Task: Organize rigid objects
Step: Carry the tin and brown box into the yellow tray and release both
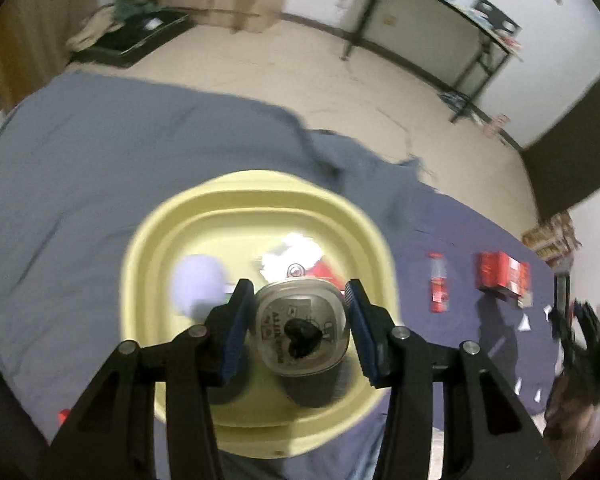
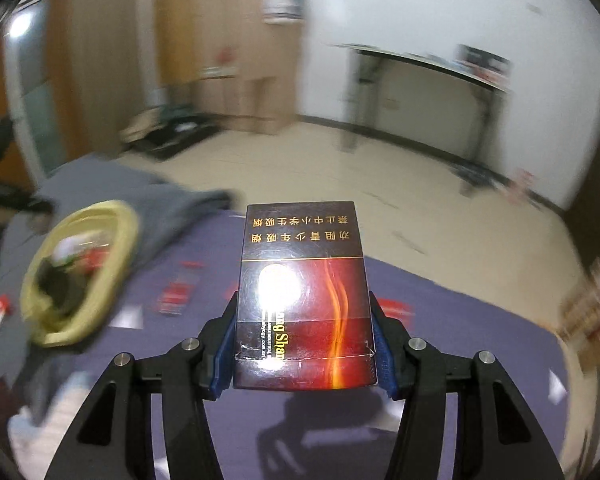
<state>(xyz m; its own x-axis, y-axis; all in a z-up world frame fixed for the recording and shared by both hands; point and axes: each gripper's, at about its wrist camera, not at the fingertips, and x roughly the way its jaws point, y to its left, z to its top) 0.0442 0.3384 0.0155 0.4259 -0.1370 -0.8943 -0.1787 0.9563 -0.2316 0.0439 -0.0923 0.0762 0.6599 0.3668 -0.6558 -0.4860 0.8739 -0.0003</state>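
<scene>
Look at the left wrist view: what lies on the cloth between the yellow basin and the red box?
A small red bottle lies on the purple cloth, between the yellow basin and the red box, apart from both. The left wrist view shows it.

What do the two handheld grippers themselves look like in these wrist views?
Both look alike. The left gripper and right gripper have matte black angular linkage arms with triangular cut-outs and round silver pivot pins. Each finger carries a blue ribbed pad on its inner face. No cables or markings show, and no sleeve is clearly visible.
</scene>
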